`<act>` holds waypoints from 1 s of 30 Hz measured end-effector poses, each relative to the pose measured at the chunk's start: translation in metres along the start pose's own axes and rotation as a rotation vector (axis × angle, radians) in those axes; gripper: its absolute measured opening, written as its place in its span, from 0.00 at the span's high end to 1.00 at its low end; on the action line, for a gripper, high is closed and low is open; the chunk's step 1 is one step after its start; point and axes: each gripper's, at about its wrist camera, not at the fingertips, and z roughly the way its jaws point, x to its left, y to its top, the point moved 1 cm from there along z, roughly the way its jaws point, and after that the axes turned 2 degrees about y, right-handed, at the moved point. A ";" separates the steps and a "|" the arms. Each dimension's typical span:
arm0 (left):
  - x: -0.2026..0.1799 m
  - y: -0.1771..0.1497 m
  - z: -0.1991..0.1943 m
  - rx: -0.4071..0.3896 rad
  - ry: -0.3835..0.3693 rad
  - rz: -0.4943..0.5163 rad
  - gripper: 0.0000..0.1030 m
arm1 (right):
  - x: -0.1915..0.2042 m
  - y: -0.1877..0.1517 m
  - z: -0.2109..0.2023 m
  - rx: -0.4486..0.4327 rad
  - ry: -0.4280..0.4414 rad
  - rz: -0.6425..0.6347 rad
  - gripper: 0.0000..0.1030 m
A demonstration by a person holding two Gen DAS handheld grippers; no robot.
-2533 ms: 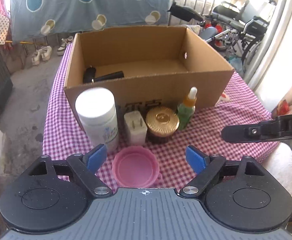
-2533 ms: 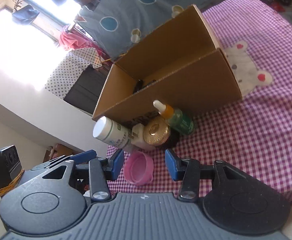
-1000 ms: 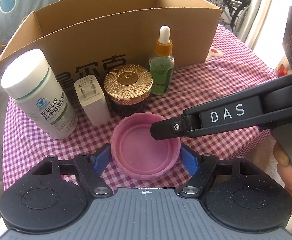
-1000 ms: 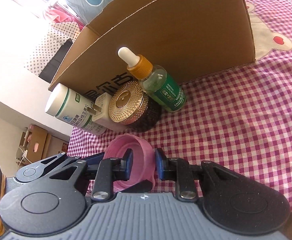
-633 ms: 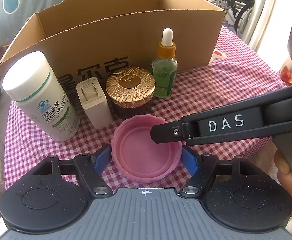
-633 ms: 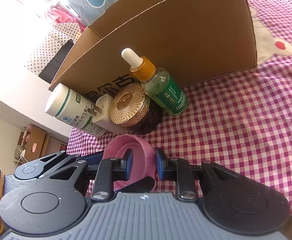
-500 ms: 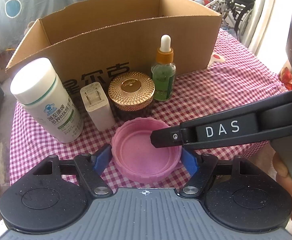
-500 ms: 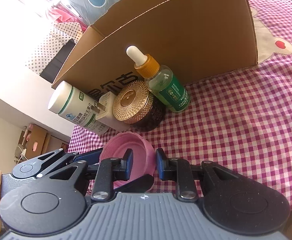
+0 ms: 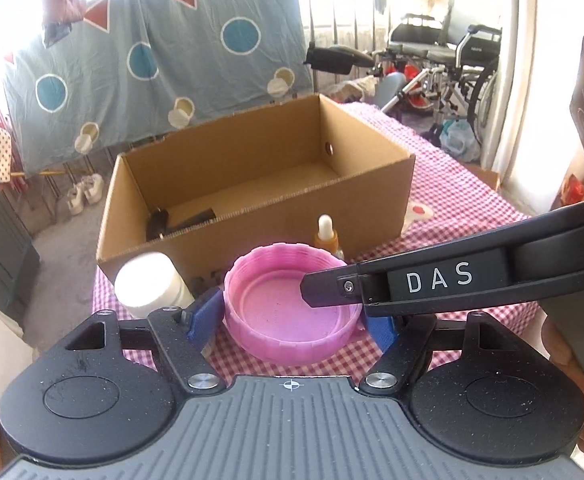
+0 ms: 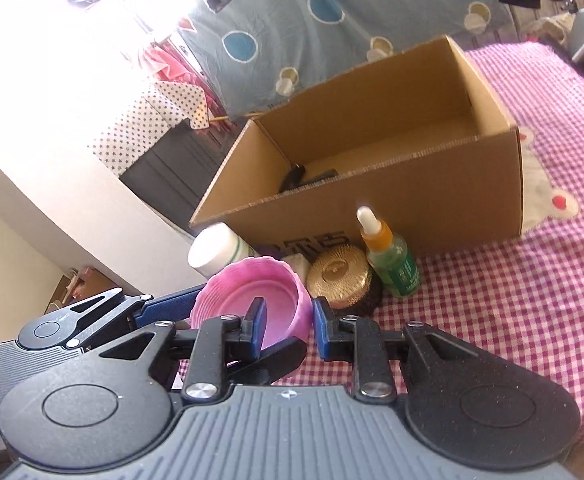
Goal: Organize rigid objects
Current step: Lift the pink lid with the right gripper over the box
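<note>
Pink lid: lifted off worktop, open side up, in front of cardboard box.
Left gripper: my fingers clamp lid's outer sides.
Right gripper: nearly closed, pinching lid's rim wall.
Done: dark item in box.
Left: lid, white bottle, charger, gold-lidded jar, dropper bottle.

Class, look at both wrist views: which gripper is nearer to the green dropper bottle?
Right. The right gripper, pinching the pink lid's wall, sits on the lid's bottle side; the left gripper clamps the lid across, farther from the dropper bottle.
</note>
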 end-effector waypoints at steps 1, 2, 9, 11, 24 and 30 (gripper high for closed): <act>0.000 0.006 -0.004 -0.019 0.009 0.008 0.28 | 0.006 0.007 -0.003 -0.016 0.004 -0.020 0.73; 0.001 0.013 -0.007 -0.036 0.017 0.018 0.28 | 0.009 0.014 -0.006 -0.028 0.007 -0.038 0.73; 0.015 0.071 -0.003 -0.091 0.041 0.071 0.28 | 0.023 0.085 -0.003 -0.040 0.032 -0.117 0.73; 0.019 0.090 0.010 -0.079 0.036 0.080 0.28 | 0.020 0.108 0.008 -0.015 0.038 -0.106 0.73; 0.053 0.149 0.163 0.337 -0.062 0.054 0.28 | -0.042 0.193 0.151 0.321 -0.067 0.046 0.74; 0.069 0.146 0.215 0.461 -0.108 -0.014 0.28 | -0.074 0.198 0.204 0.417 -0.116 0.099 0.74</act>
